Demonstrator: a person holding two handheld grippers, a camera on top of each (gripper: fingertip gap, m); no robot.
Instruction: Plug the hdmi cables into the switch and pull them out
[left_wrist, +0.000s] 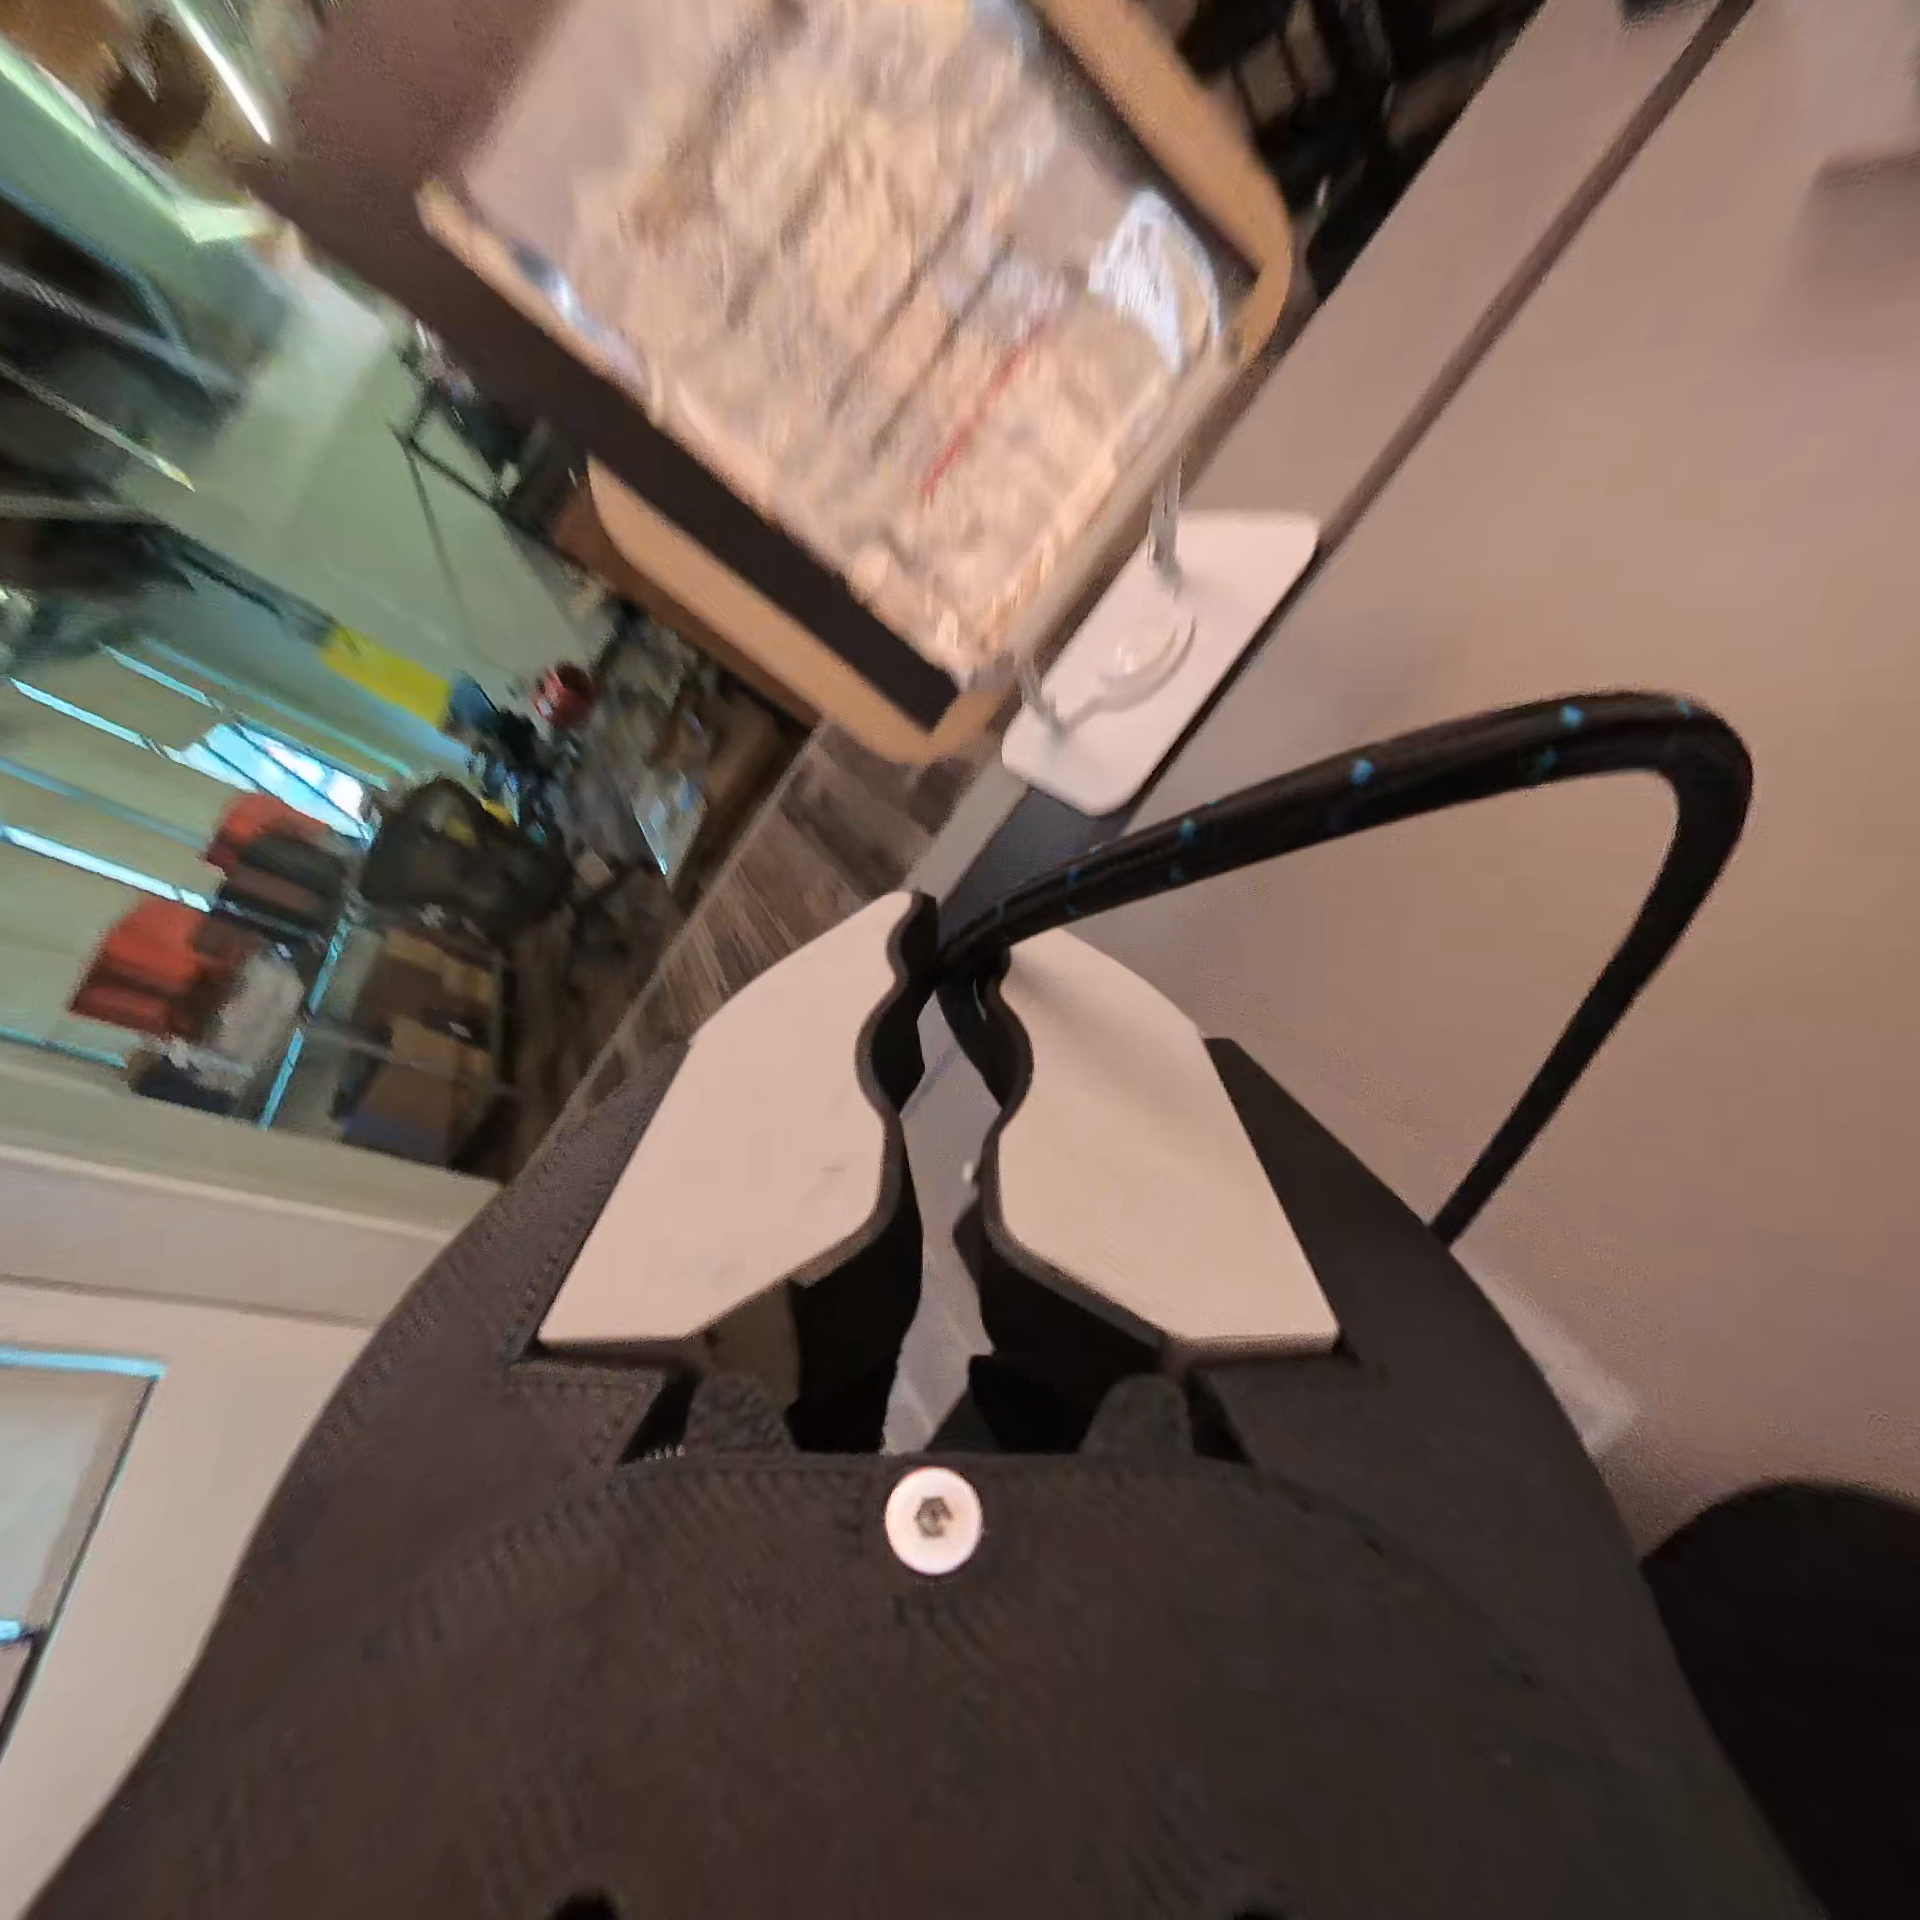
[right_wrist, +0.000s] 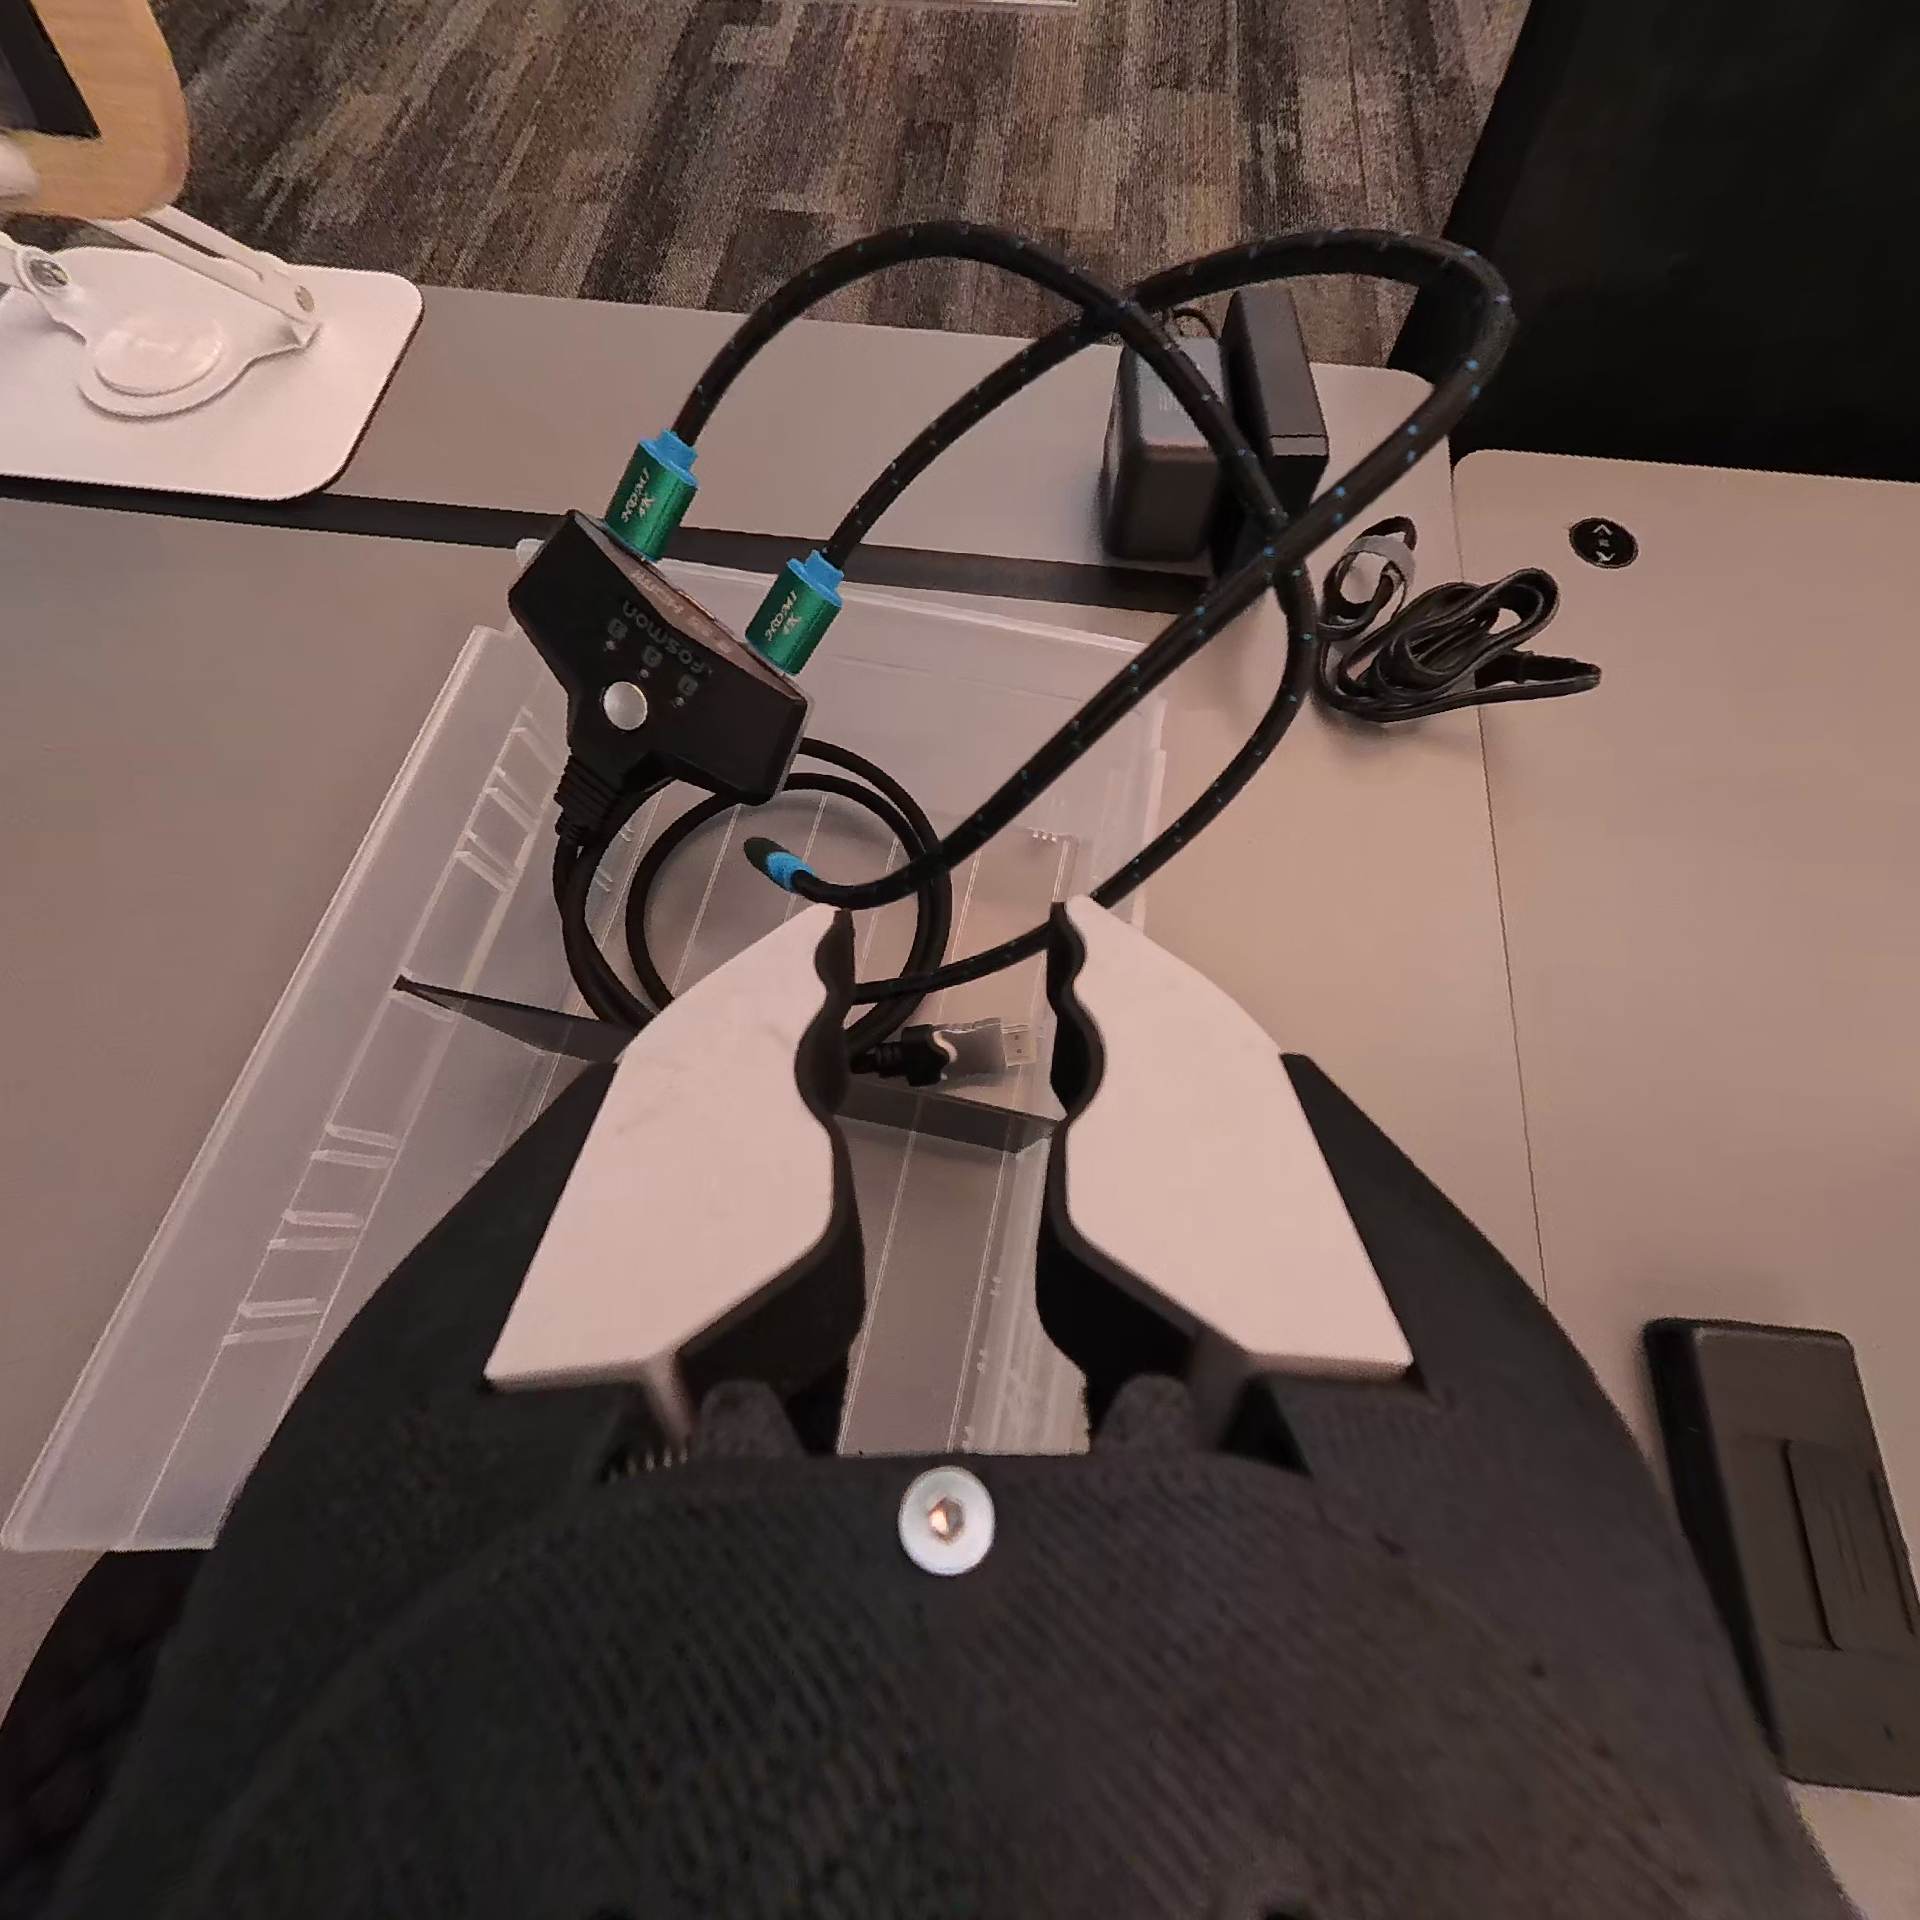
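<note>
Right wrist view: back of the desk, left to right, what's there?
White stand base → HDMI switch with two green plugs in it → black power adapter → coiled thin black cord → round desk control.

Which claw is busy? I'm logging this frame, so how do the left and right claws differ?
The left claw is nearly closed, pinching a braided cable at its tips; the right claw is open and holds nothing. The left claw's view is tilted toward the room; the right claw's looks down on the switch with two green plugs in it. Both share pale fingers on black bodies.
</note>
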